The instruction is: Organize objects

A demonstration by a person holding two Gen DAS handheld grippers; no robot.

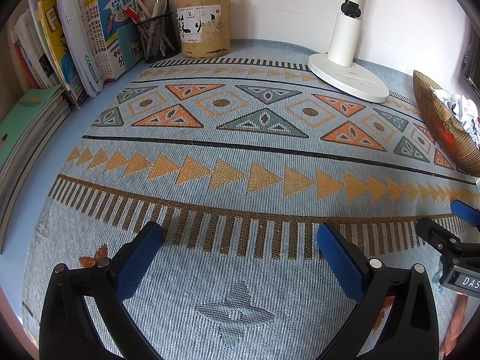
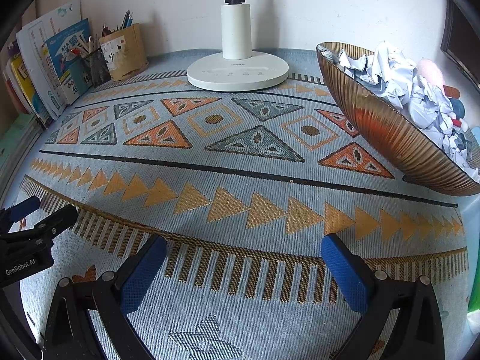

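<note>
My left gripper (image 1: 240,234) is open and empty, low over the patterned cloth (image 1: 240,156). My right gripper (image 2: 243,249) is open and empty too, over the same cloth (image 2: 240,180). Each gripper shows at the edge of the other's view: the right one in the left wrist view (image 1: 450,222), the left one in the right wrist view (image 2: 39,213). A ribbed amber bowl (image 2: 387,132) full of crumpled paper (image 2: 399,75) and small items sits at the right, also seen in the left wrist view (image 1: 441,126). Nothing lies between either gripper's fingers.
A white desk lamp base (image 1: 348,81) (image 2: 237,72) stands at the back. A bamboo pen holder (image 1: 204,27) (image 2: 126,51) and a black mesh pen cup (image 1: 156,39) stand back left, beside upright books (image 1: 99,33) (image 2: 57,63). Flat books (image 1: 27,138) are stacked at the left edge.
</note>
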